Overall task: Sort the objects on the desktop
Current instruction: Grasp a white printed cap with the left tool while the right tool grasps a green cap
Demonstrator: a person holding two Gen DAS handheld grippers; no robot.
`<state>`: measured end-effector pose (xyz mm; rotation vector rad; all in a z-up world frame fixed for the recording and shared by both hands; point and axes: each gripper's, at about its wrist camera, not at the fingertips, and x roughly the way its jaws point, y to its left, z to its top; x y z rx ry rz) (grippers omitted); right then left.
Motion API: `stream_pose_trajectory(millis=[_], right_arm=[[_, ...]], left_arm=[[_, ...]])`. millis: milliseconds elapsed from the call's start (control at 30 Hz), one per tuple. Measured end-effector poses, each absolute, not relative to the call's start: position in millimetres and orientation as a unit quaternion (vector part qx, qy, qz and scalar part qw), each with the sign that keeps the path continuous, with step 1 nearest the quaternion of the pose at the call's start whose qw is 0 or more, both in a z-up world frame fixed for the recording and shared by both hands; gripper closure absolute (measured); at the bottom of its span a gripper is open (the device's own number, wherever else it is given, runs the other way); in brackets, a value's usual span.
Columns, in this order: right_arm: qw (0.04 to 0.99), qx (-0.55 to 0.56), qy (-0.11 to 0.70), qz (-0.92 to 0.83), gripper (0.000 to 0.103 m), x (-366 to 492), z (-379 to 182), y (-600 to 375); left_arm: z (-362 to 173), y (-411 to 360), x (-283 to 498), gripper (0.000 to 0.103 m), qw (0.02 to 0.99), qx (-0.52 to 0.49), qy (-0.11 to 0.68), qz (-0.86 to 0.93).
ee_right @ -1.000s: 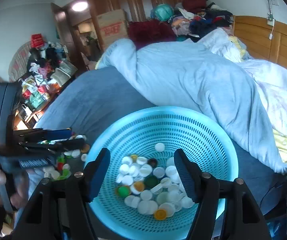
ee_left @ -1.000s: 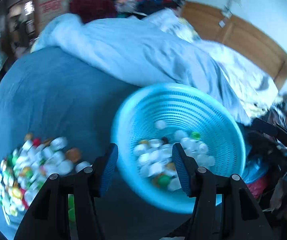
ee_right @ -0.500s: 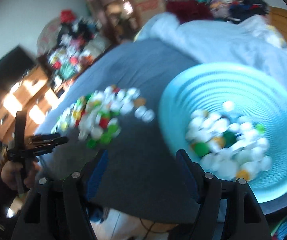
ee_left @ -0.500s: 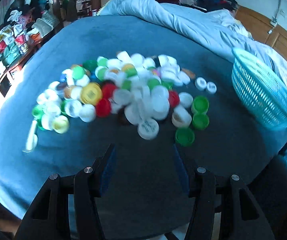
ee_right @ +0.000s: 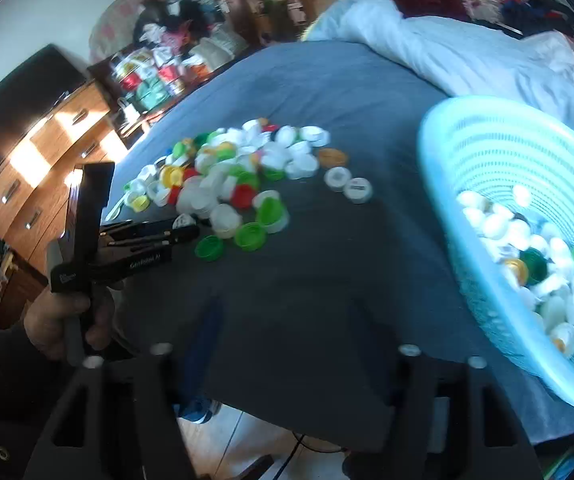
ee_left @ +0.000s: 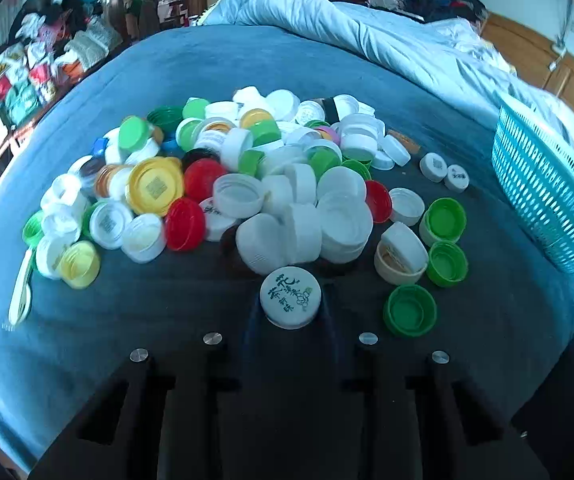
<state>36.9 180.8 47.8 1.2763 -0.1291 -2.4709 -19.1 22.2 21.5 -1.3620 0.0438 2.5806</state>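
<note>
**Left tongs closing around printed white cap**

The left gripper (ee_left: pixel 290 312) has just been narrowing; a round white plastic cap with green printed characters (ee_left: pixel 290 297) sits between its fingers at the near edge of the mixed pile of plastic bottle caps (ee_left: pixel 247 184) on the blue bedspread (ee_left: pixel 127 320). Contact with the pads cannot be confirmed. The right gripper (ee_right: pixel 283 320), also narrowing, stands spread and empty beside the perforated turquoise plastic basket (ee_right: pixel 467 168).
</note>
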Motion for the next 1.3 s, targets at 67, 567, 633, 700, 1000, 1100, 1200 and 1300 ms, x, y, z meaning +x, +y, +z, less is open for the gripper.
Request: stream_pose_trajectory(millis=[67,567,633,700,1000,1100,1200,1300], right_arm=[[0.199,0.452,-0.035,-0.869,0.048,31.0,40.9,164.8],[0.245,0.466,0.050,-0.849,0.060,-48.0,-22.6,57.6],[0.238,0.464,0.046,-0.852,0.061,-48.8,-23.3,58.8],[0.237,0.464,0.042,-0.853,0.061,-48.3,-21.9,59.1],[0.227,0.465,0.033,-0.855,0.071,-48.2,-20.9,61.9],[0.218,0.457,0.033,-0.862,0.071,-40.4,-6.2,65.3],[0.207,0.436,0.027,-0.876,0.071,-33.2,20.6,70.3],[0.198,0.413,0.022,-0.889,0.071,-26.4,52.4,76.1]], left_arm=[[28.6,14.1,-10.1,0.078,0.101,-0.456,0.011,0.884],[52.2,-18.1,2.2,0.078,0.085,-0.449,-0.027,0.889],[51.3,-17.4,2.6,0.078,0.086,-0.450,-0.028,0.889],[50.5,-18.5,3.5,0.078,0.087,-0.453,-0.034,0.887],[54.7,-18.7,7.2,0.078,0.078,-0.451,-0.044,0.888],[64.6,-15.3,9.3,0.078,0.067,-0.444,-0.036,0.893],[77.1,-9.6,11.7,0.078,0.054,-0.433,-0.031,0.899],[91.9,-1.5,15.7,0.078,0.043,-0.424,-0.022,0.905]])
